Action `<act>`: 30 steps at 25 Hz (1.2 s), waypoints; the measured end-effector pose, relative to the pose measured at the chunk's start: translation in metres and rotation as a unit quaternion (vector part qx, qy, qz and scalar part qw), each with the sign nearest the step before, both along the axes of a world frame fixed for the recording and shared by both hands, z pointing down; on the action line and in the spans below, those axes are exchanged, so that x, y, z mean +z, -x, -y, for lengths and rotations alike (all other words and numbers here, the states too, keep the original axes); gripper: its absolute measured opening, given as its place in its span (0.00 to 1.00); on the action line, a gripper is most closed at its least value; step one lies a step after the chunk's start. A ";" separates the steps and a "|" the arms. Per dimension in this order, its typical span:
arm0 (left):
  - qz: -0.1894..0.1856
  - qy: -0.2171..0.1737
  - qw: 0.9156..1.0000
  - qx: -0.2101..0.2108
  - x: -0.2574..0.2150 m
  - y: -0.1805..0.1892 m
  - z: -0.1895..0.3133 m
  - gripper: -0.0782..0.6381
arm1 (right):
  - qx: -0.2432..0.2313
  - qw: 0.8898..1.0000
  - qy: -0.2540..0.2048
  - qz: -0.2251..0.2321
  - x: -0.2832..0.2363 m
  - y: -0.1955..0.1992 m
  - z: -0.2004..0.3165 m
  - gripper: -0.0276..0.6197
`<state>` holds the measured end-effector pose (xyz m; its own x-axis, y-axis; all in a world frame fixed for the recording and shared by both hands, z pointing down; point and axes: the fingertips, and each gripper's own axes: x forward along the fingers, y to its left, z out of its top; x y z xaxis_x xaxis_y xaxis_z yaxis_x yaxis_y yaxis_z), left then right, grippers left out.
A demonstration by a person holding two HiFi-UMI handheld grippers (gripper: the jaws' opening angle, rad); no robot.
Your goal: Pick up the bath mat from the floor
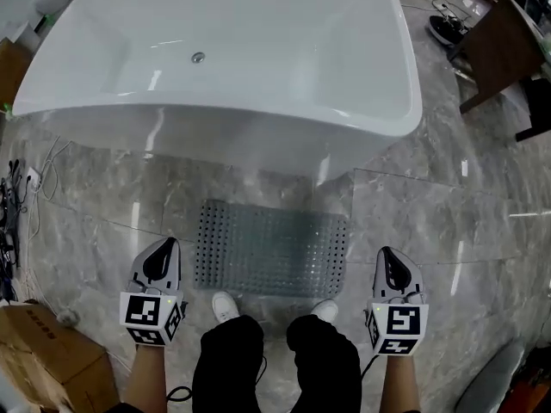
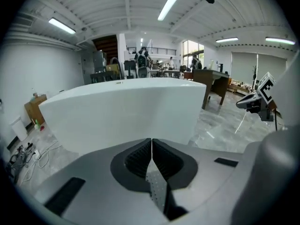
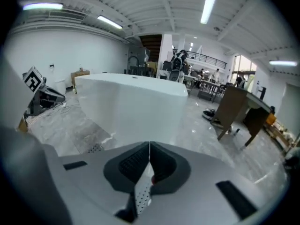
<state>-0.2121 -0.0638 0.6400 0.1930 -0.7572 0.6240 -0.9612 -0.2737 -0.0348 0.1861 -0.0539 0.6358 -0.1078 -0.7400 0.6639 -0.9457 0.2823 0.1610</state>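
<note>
The bath mat point(image 1: 271, 249), grey and full of small holes, lies flat on the marble floor in front of the bathtub. My left gripper point(image 1: 162, 249) hangs shut beside the mat's left edge, above the floor, with nothing in it. On the mat's right side my right gripper point(image 1: 389, 259) is shut and empty too. In the left gripper view the jaws point(image 2: 152, 146) meet in a thin line and point at the tub wall. The right gripper view shows closed jaws point(image 3: 149, 151) and a corner of the mat point(image 3: 95, 148) on the floor.
A large white bathtub point(image 1: 215, 119) stands just beyond the mat. The person's black trousers and white shoes point(image 1: 225, 306) are at the mat's near edge. A cardboard box point(image 1: 52, 351) and cables point(image 1: 17, 205) sit at the left, a brown desk point(image 1: 504, 50) at the upper right.
</note>
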 end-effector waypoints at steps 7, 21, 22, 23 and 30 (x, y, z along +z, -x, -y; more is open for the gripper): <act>0.006 0.040 0.999 -0.001 0.154 0.005 -0.011 0.12 | 0.012 0.998 0.062 -0.005 0.164 -0.019 -0.024 0.08; 0.039 0.022 0.999 0.012 0.351 0.006 -0.026 0.12 | 0.020 0.995 0.096 0.017 0.393 -0.026 -0.048 0.08; 0.041 0.026 0.999 0.009 0.365 0.011 -0.029 0.12 | 0.020 0.995 0.101 0.017 0.406 -0.026 -0.053 0.08; 0.042 0.030 0.999 0.006 0.378 0.017 -0.032 0.12 | 0.018 0.994 0.105 0.016 0.417 -0.027 -0.057 0.08; 0.046 0.078 0.995 -0.030 0.419 0.058 -0.047 0.13 | 0.044 0.983 0.176 0.039 0.460 -0.037 -0.070 0.08</act>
